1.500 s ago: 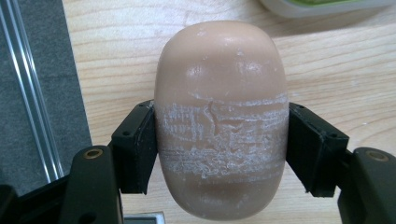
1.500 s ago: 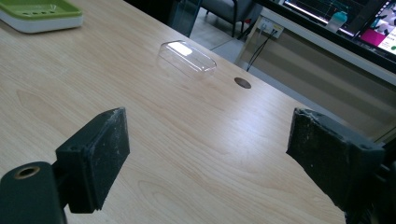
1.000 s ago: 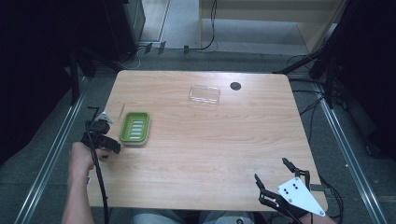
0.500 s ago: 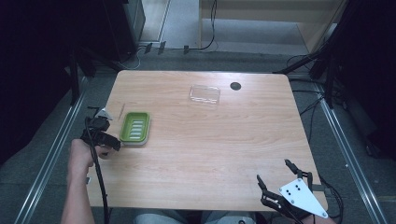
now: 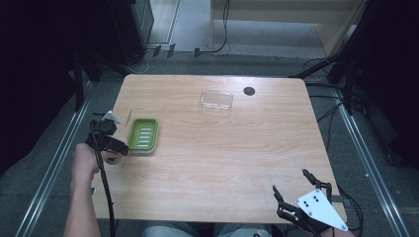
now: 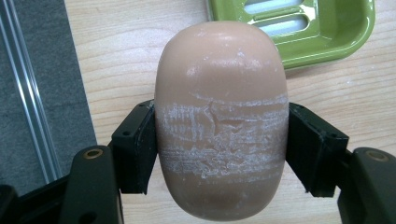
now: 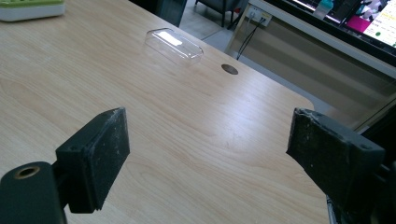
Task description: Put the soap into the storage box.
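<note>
The left gripper is clamped on a bar of soap, its two black matte pads pressing the bar's flanks from either side. The soap is a smooth, rounded oval of pinkish-beige colour, scuffed across its middle with a band of chalky white scratches and flaking. It hangs over the pale wood-grain table, just beside the green soap dish, near the table's left edge. The dish is a glossy, lime-green plastic tray with rounded corners and a raised rim; its floor carries long pale slots, and in the high view it lies flat on the wood right next to the left gripper.

Well apart, toward the far side of the table, lies a clear plastic lid, a shallow rounded rectangle that catches the light; from the right gripper view it looks domed, probably a cover for the dish, though the view is too distant to be sure. Just beside it sits a small dark round cable hole in the tabletop.

The right gripper is spread wide with nothing between its worn, rubbery black pads, hovering at the table's near right corner.
</note>
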